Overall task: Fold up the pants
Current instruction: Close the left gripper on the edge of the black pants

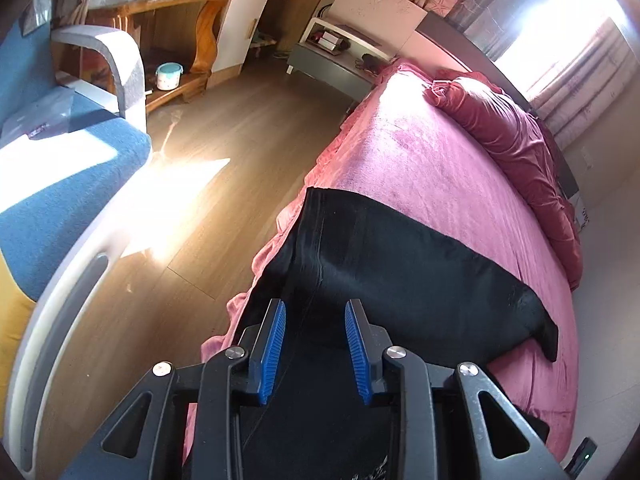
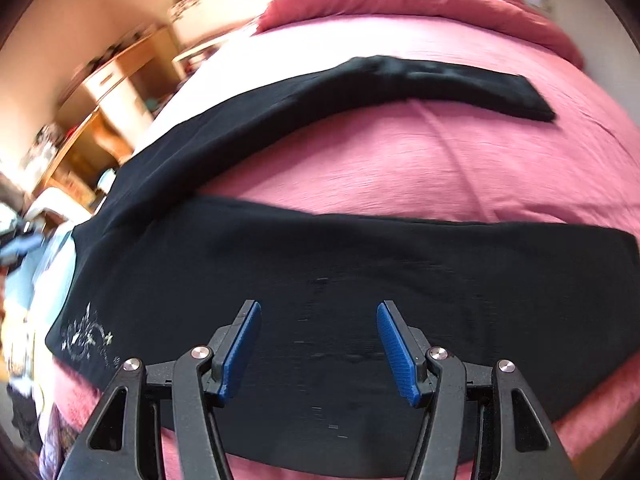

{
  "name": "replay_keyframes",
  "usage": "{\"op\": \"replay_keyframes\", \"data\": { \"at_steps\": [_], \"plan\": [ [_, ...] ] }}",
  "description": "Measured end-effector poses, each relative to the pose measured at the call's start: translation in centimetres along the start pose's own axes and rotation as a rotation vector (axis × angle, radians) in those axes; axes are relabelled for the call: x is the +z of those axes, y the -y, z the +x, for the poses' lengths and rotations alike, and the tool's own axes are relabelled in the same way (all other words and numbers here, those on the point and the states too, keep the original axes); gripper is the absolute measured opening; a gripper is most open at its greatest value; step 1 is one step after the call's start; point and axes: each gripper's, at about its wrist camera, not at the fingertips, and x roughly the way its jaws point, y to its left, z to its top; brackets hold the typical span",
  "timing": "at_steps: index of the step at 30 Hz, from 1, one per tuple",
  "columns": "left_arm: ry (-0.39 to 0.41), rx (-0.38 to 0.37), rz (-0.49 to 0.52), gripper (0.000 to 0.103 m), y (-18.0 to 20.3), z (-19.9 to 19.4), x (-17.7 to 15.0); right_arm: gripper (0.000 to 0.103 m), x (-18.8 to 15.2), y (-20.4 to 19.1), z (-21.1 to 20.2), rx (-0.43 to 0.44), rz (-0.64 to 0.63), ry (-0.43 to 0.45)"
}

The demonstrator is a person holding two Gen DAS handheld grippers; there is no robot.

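Black pants [image 2: 320, 264] lie spread on a pink bed [image 2: 420, 160], legs apart in a V. The near leg runs across the right wrist view; the far leg [image 2: 420, 80] stretches to the upper right. A silver embroidered pattern [image 2: 88, 338] marks the cloth at the left. My right gripper [image 2: 319, 312] is open and empty just above the near leg. In the left wrist view the pants [image 1: 400, 272] lie along the bed's left edge. My left gripper [image 1: 315, 312] is open and empty over the cloth.
A crumpled pink duvet [image 1: 512, 136] lies at the head of the bed. Wooden floor [image 1: 224, 128] runs left of the bed. A blue and white sofa [image 1: 60, 184] stands at far left. A wooden desk [image 1: 168, 20] and a nightstand [image 1: 332, 56] stand behind.
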Motion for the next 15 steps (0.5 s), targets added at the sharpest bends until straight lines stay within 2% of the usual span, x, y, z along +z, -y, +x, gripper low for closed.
{"op": "replay_keyframes", "data": {
  "at_steps": [4,6,9,10,15],
  "plan": [
    [-0.063,-0.032,-0.084,0.032,-0.3,3.9,3.6,0.061,-0.5,-2.6,1.6,0.038,-0.027,-0.041],
    [-0.103,-0.062,-0.142,0.038,-0.6,6.1,5.2,0.061,-0.6,-3.2,2.1,0.032,-0.033,-0.058],
    [-0.160,-0.106,-0.214,0.053,-1.1,9.5,7.3,0.062,-0.8,-3.5,2.9,0.029,-0.032,-0.084],
    [-0.172,-0.099,-0.236,0.056,-1.1,10.5,7.8,0.062,-1.0,-3.6,2.9,0.022,-0.035,-0.089],
    [-0.208,-0.076,-0.300,0.056,-1.2,14.8,10.0,0.064,-1.3,-3.9,3.8,0.009,-0.026,-0.127]
  ]
}}
